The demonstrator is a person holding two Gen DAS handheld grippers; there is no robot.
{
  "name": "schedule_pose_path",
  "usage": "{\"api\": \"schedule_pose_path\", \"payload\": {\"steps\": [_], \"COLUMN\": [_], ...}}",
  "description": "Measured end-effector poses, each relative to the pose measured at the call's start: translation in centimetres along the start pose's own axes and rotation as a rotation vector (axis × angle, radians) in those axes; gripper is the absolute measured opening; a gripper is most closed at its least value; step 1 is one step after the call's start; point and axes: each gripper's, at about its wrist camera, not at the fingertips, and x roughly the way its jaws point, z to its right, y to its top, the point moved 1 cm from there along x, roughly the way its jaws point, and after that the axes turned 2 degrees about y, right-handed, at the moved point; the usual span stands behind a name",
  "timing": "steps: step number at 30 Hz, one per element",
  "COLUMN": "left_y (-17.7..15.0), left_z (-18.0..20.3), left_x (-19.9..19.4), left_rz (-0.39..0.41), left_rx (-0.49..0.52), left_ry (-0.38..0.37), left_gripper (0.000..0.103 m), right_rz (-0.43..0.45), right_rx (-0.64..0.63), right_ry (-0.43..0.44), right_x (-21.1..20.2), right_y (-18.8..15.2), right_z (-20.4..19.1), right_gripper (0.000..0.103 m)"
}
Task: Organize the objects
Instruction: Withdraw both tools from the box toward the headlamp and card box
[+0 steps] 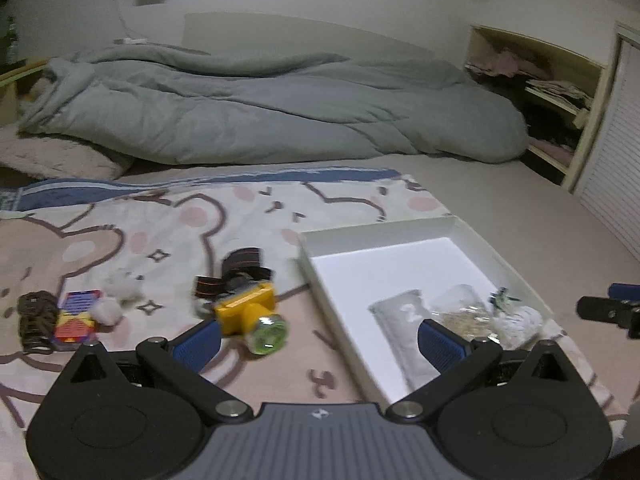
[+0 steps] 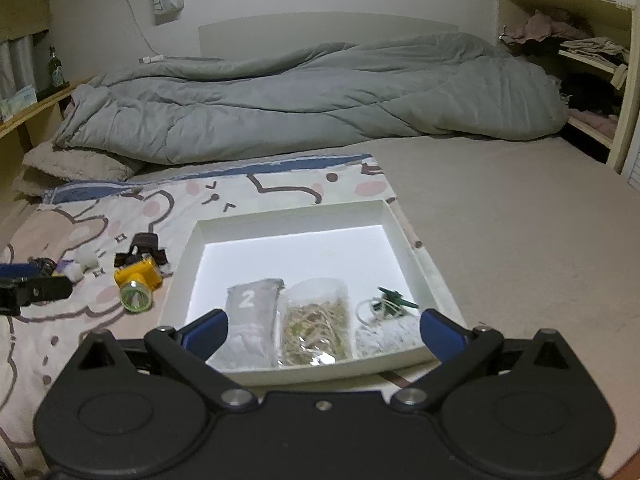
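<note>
A white shallow box (image 1: 384, 227) (image 2: 288, 213) lies on the bear-print blanket. Inside it are a grey pouch marked "2" (image 2: 252, 312) (image 1: 404, 320), a clear bag of rubber bands (image 2: 316, 324) (image 1: 460, 312), a small green item with a band (image 2: 390, 302) and a white fluffy piece (image 2: 384, 338). A yellow headlamp (image 1: 252, 312) (image 2: 138, 280) lies left of the box. My left gripper (image 1: 320, 344) is open and empty, its left finger near the headlamp. My right gripper (image 2: 324, 330) is open and empty over the box's near edge.
On the blanket's left lie white cotton balls (image 1: 116, 296), a colourful small box (image 1: 76, 316) and dark coiled bands (image 1: 36, 316). A rumpled grey duvet (image 2: 304, 100) fills the back of the bed. Shelves with clothes (image 2: 580, 60) stand at the right.
</note>
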Motion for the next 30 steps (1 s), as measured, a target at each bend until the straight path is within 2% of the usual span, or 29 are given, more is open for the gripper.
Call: {"api": "schedule_pose_path", "payload": {"steps": [10,23,26,30], "left_y": [0.2,0.3,0.1,-0.2], "left_z": [-7.1,-14.5,-16.1,-18.9], "left_x": [0.0,0.1,0.4,1.4], "left_rz": [0.029,0.081,0.110,0.113], "left_rx": [-0.089,-0.134,-0.123,-0.164], "left_ry": [0.109,0.256,0.257,0.192], "left_gripper": [0.103,0.103,0.103,0.102], "right_rz": [0.011,0.005,-0.007,0.007], "right_rx": [0.003,-0.046,-0.041,-0.040], "right_ry": [0.062,0.194,0.214,0.236], "right_x": [3.6,10.1,11.5,13.0], "right_y": [2.3,4.0,4.1,4.0], "right_z": [-4.1,-12.9,-14.6,-16.5], "right_gripper": [0.103,0.103,0.103,0.103]}}
